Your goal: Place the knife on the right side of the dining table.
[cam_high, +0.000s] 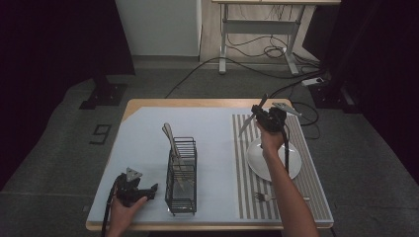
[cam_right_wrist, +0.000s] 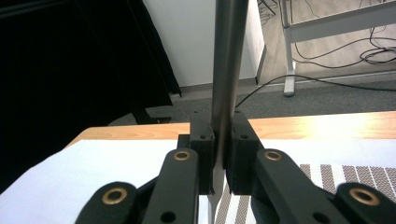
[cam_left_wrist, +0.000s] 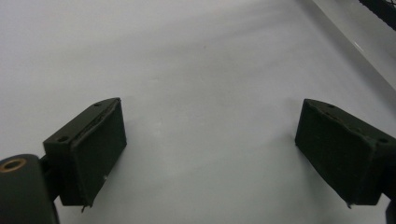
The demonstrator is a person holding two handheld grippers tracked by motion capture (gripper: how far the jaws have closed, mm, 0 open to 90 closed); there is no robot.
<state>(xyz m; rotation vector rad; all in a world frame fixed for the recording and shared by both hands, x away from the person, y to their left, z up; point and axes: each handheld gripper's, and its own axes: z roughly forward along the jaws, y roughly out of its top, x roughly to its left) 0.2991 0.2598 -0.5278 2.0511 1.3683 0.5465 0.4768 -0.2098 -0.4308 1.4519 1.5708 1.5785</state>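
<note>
Fingers of the right gripper point(cam_high: 258, 111) are clamped tight on a knife point(cam_right_wrist: 227, 70), holding it in the air above the striped mat point(cam_high: 247, 197) beyond the plate point(cam_high: 257, 163), while the left gripper point(cam_high: 148, 190) rests on the surface point(cam_left_wrist: 196, 56), fingers spread wide beside the wire rack point(cam_high: 182, 197).

We are looking at a wooden bench point(cam_high: 148, 103) whose top is lying almost wholly under a pale sheet point(cam_high: 212, 128). On the sheet's right part a striped placemat point(cam_high: 311, 187) is lying. A black wire rack point(cam_high: 182, 174) is standing on the sheet left of the placemat. A white plate point(cam_high: 291, 163) is resting on the placemat, and a fork point(cam_high: 263, 197) is lying near the placemat's front edge, just in front of the plate.
</note>
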